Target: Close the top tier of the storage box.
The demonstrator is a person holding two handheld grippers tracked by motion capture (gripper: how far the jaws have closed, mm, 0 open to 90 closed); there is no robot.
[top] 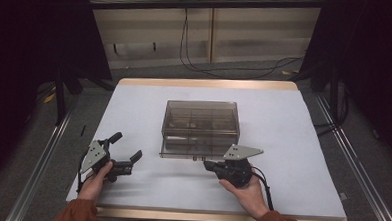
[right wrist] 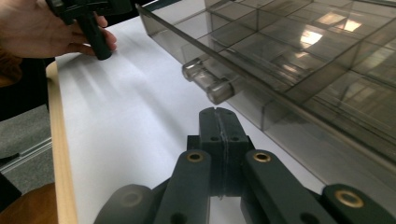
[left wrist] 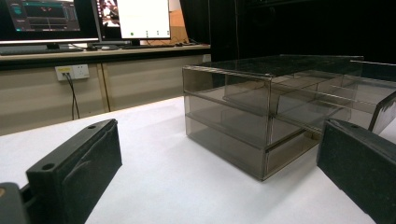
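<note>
So far the work looks barely begun, or at least the drawer box (top: 201,125) shows little progress: it sits near the middle of the white table (top: 292,159), a smoky see-through cabinet with two tiers, and the lower drawer (top: 198,151) stands pulled out a little toward the person, its front panel proud of the body in the high view. The right gripper (top: 207,165) rests just in front of that panel, jaws pressed together with nothing between them (the right gripper view shows the seam where the two black jaws meet). Its tip sits just short of the clear knob (right wrist: 208,80) on the drawer front, close but apart. My guess is that the drawer is either being drawn open or about to be nudged shut; the pictures do not settle which, so what is left is the actual push or pull.

The left gripper (top: 127,151) lies well off to the left of the box, held in the left hand (top: 97,182), jaws spread wide and holding nothing.

As for contents, the dividers inside the compartments (right wrist: 299,51) are plain through the tinted walls, and every cell I can see looks empty, though reflections blur the far ones.
</note>
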